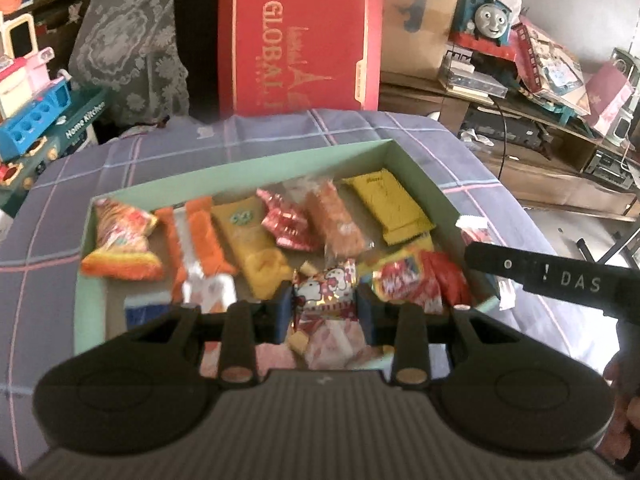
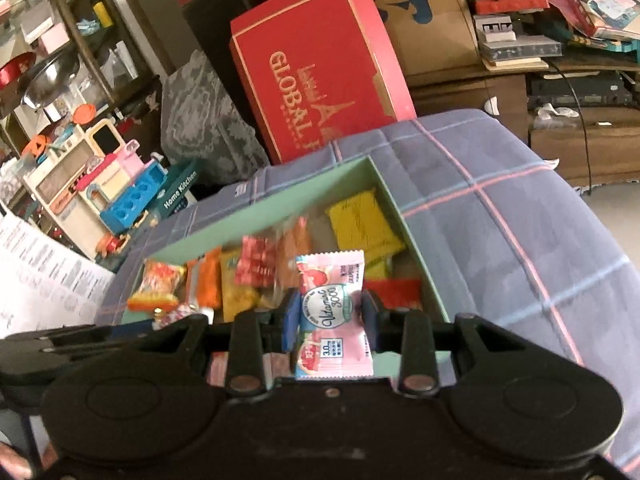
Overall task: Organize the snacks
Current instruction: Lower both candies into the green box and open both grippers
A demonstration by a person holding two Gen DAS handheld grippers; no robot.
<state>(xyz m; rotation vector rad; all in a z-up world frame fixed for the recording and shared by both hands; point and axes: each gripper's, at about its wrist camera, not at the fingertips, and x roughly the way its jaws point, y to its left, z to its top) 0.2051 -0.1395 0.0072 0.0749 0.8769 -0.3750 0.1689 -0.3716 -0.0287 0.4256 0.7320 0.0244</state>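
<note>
A shallow green box (image 1: 256, 160) lies on a plaid cloth and holds several snack packets: an orange bag (image 1: 120, 240), an orange bar (image 1: 200, 236), yellow packets (image 1: 388, 204), a red foil packet (image 1: 286, 220). My left gripper (image 1: 325, 306) is shut on a Hello Kitty candy packet (image 1: 326, 292) above the box's near side. My right gripper (image 2: 331, 316) is shut on a pink Vitamin C 3000 sachet (image 2: 334, 312) above the box's (image 2: 280, 204) near right part. The right gripper's black body (image 1: 560, 280) shows in the left wrist view.
A red GLOBAL gift box (image 1: 300, 36) stands behind the table. A toy kitchen set (image 2: 92, 184) and a grey cushion (image 1: 128, 52) are at the left. A Thomas train toy (image 1: 486, 16) and cluttered shelves are at the right. Plaid cloth (image 2: 500, 208) surrounds the green box.
</note>
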